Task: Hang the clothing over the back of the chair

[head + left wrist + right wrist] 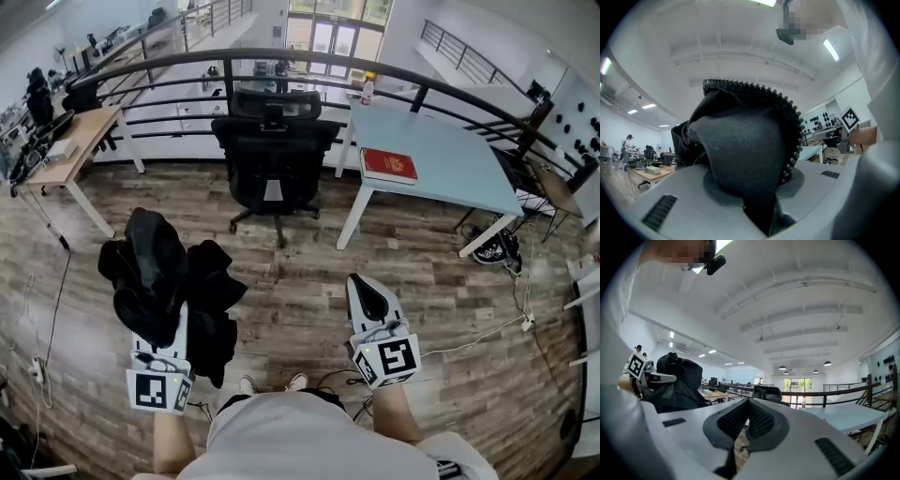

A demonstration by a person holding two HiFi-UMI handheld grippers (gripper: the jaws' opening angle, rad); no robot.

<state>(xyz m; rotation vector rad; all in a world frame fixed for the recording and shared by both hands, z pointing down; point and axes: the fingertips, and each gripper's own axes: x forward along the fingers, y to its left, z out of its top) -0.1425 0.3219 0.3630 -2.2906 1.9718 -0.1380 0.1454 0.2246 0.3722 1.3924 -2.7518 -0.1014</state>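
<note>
Person facing black office chair [274,159] well ahead, left gripper [180,323] pinching bunched black jacket [155,267], held up at left, right gripper [362,283] empty, jaws pressed together

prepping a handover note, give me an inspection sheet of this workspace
surface: wood plank floor
job's things: black clothing bunched in the left claw; black office chair ahead, nothing on its back
clutter: red book and bottle on blue table; wooden desk at left
grippers: left claw shut on the clothing; right claw shut, empty
cables: white cable on floor at right; thin cable at left
surroundings: curved black railing, open office beyond
</note>
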